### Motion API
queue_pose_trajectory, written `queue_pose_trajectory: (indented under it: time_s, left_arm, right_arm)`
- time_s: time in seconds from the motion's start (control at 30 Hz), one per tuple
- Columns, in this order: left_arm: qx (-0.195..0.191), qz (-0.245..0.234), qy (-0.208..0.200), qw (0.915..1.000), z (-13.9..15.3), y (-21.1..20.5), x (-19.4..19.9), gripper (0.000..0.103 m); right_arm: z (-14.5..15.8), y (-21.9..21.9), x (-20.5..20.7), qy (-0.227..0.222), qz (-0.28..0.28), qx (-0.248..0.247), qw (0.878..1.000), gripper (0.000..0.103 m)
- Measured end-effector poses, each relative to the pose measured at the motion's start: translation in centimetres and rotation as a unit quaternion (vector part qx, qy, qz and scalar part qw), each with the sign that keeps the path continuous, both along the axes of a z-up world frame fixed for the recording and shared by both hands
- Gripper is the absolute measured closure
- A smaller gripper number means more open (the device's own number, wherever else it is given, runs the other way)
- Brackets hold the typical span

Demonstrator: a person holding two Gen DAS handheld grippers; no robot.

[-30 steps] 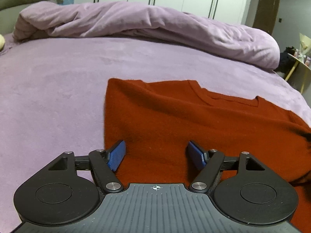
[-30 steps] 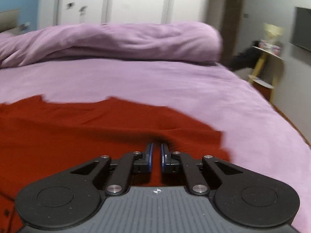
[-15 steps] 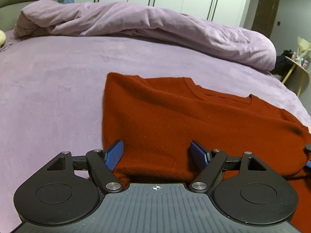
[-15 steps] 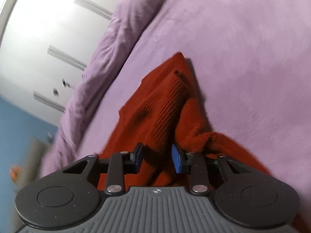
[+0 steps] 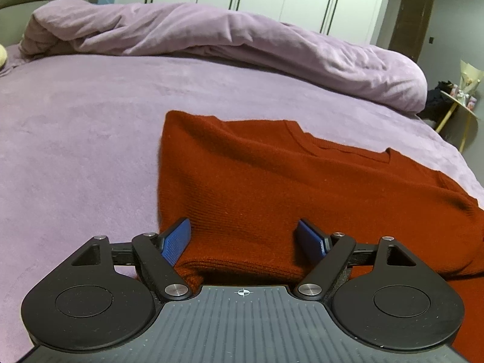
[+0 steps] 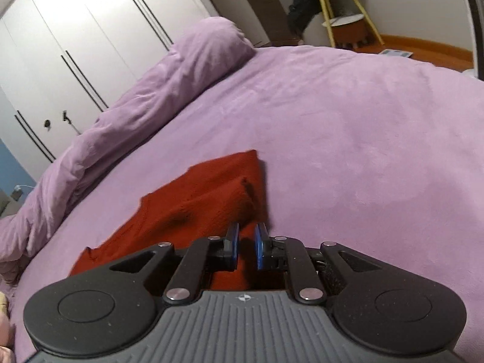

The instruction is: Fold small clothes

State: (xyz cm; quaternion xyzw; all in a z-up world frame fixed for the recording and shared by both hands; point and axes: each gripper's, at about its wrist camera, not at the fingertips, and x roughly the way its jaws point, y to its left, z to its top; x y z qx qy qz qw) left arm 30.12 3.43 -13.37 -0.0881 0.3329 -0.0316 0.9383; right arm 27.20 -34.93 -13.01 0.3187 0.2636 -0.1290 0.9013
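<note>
A rust-red knit sweater (image 5: 287,187) lies flat on the purple bed, neckline toward the far side. My left gripper (image 5: 243,237) is open and empty, hovering low over the sweater's near hem with its blue pads (image 5: 175,242) spread wide. In the right wrist view the sweater (image 6: 205,199) shows as a bunched strip, and my right gripper (image 6: 245,246) has its blue pads close together, pinching a fold of the red fabric at its edge.
A rumpled purple duvet (image 5: 211,39) lies along the far side of the bed (image 5: 75,121). White wardrobe doors (image 6: 75,51) stand behind. A yellow-legged side table (image 6: 341,6) stands off the bed's far corner.
My right gripper opened partly, swung and tilted, then closed on a fold of the sweater's edge. My left gripper drew back slightly toward the hem and stayed open.
</note>
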Motion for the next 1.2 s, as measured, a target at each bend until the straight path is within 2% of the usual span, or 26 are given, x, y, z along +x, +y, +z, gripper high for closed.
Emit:
queue_pose_trajectory:
  time_s: [0.1,0.23,0.33,0.4,0.5,0.53,0.6,0.63,0.7,0.77,0.83,0.9,0.93,0.97,1.2]
  left_arm:
    - [0.001,0.000,-0.001,1.0000,-0.1,0.0,0.0,0.020]
    - [0.011,-0.001,-0.001,0.9999,-0.1,-0.2,0.0,0.019]
    - [0.015,-0.003,0.000,0.9999,-0.1,-0.2,0.0,0.019]
    - [0.014,-0.003,0.002,0.9999,0.0,-0.2,0.0,0.019]
    - [0.019,-0.003,0.006,0.9998,1.0,-0.2,-0.1,0.021]
    - [0.020,0.001,0.005,0.9998,1.2,-0.3,0.0,0.021]
    - [0.019,0.005,0.004,0.9998,1.6,-0.5,0.7,0.021]
    - [0.019,0.007,0.004,0.9998,1.8,-0.6,1.2,0.021]
    - [0.026,0.008,0.010,0.9996,1.8,-1.3,2.6,0.021]
    - [0.052,-0.002,0.018,0.9985,1.6,-2.2,4.0,0.021]
    - [0.089,-0.011,0.016,0.9959,1.1,-3.1,5.0,0.020]
    - [0.108,-0.019,0.008,0.9940,0.7,-3.6,5.8,0.016]
    - [0.110,-0.019,0.006,0.9937,0.5,-3.7,6.1,0.014]
    - [0.111,-0.018,0.004,0.9936,0.3,-3.7,6.3,0.012]
    - [0.122,-0.017,0.012,0.9923,0.8,-3.7,5.8,0.012]
  right_arm:
    - [0.0,0.1,0.8,-0.005,0.013,0.008,1.000,0.090]
    - [0.6,1.0,2.6,-0.016,0.041,-0.040,0.998,0.088]
    - [-0.7,2.3,4.6,0.041,0.070,-0.131,0.988,0.090]
    - [-1.3,2.8,5.0,0.036,0.077,-0.185,0.979,0.090]
    - [-0.4,3.7,5.6,0.057,0.063,-0.221,0.971,0.089]
    - [0.3,4.6,5.6,0.064,0.042,-0.258,0.963,0.088]
    - [1.2,6.0,5.1,0.038,0.032,-0.307,0.950,0.086]
    - [1.5,6.5,5.1,0.018,0.053,-0.298,0.953,0.086]
    - [1.5,7.4,5.7,0.001,0.124,-0.247,0.961,0.087]
    - [0.9,8.8,6.6,0.003,0.169,-0.249,0.954,0.087]
    - [-0.1,9.9,7.6,0.006,0.192,-0.292,0.937,0.087]
    - [-1.1,9.9,8.9,0.024,0.185,-0.336,0.923,0.087]
    - [-1.3,9.5,9.4,0.027,0.176,-0.348,0.920,0.089]
    - [-1.4,8.9,10.0,0.029,0.171,-0.349,0.921,0.093]
    - [-2.1,7.7,11.1,0.033,0.159,-0.361,0.918,0.093]
